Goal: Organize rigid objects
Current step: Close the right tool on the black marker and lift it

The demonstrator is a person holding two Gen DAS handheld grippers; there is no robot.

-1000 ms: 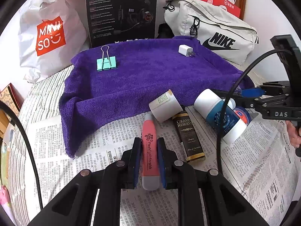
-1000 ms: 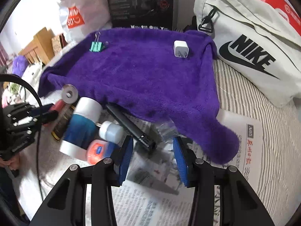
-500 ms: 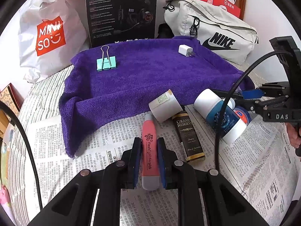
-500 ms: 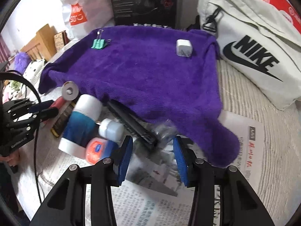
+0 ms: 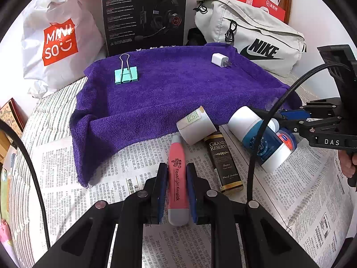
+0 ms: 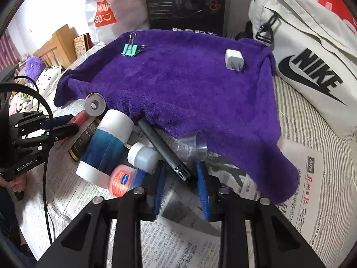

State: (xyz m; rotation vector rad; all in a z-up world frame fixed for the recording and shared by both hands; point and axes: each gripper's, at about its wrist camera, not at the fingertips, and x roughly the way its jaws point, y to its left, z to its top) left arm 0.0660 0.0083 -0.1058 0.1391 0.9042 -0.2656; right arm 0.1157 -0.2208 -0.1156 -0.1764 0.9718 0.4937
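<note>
- Nearest in the left wrist view, the left gripper (image 5: 176, 187) has its 2 jaws closed against the sides of the pink flashlight (image 5: 177, 183), which lies lengthwise between them on the newspaper (image 5: 308, 203). The pads (image 5: 161, 189) sit on its rear half, so if it is lifted the long front end may droop or swivel.
- Nearest in the right wrist view, the right gripper (image 6: 181, 179) is about half open and holds nothing. The near tip of the dark grey tube (image 6: 164, 149) lies between its jaws, slanting away to the left. Closing on a slanted round tube could squirt it out sideways.
- Just left of that jaw sit the small Vaseline jar (image 6: 122, 179) and a small white-capped bottle (image 6: 142, 156); the left jaw could knock either one and send it rolling.
- The clear measuring cup (image 6: 191, 144) lies tipped at the tube's right and is light enough to be flicked away.
- The blue-and-white bottle (image 6: 106, 147) rests on its side close by; any nudge may roll it.
- Farther off, the purple towel (image 6: 189, 84) carries only a green binder clip (image 6: 130, 49) far left and a white charger plug (image 6: 233, 59) far right. Its soft, sloping near edge could let round items roll back down.
</note>
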